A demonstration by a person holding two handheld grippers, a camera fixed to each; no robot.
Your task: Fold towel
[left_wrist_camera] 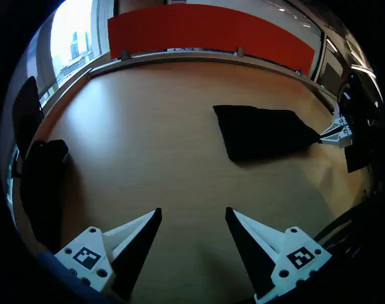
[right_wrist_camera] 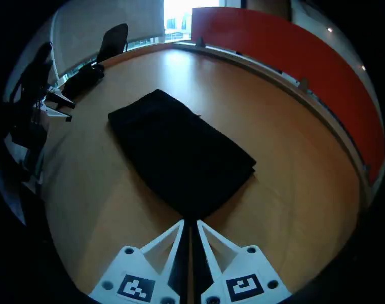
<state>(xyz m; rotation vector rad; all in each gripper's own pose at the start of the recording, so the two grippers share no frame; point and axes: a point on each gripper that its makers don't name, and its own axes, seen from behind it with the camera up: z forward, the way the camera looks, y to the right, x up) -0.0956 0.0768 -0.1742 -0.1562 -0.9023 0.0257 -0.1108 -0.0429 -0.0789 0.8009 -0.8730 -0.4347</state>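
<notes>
While tight on a corner of the black towel [right_wrist_camera: 182, 152], right gripper [right_wrist_camera: 191, 223]; left gripper [left_wrist_camera: 193, 214] wide, well apart.

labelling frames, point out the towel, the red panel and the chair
towel [right_wrist_camera: 182, 152], right gripper view, middle of the cloth
red panel [left_wrist_camera: 207, 33], left gripper view, middle of its face
chair [right_wrist_camera: 114, 40], right gripper view, backrest

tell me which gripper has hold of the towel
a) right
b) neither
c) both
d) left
a: the right gripper is closed on the near edge of the towel, while the left gripper is open over bare table, well away from it.
</notes>
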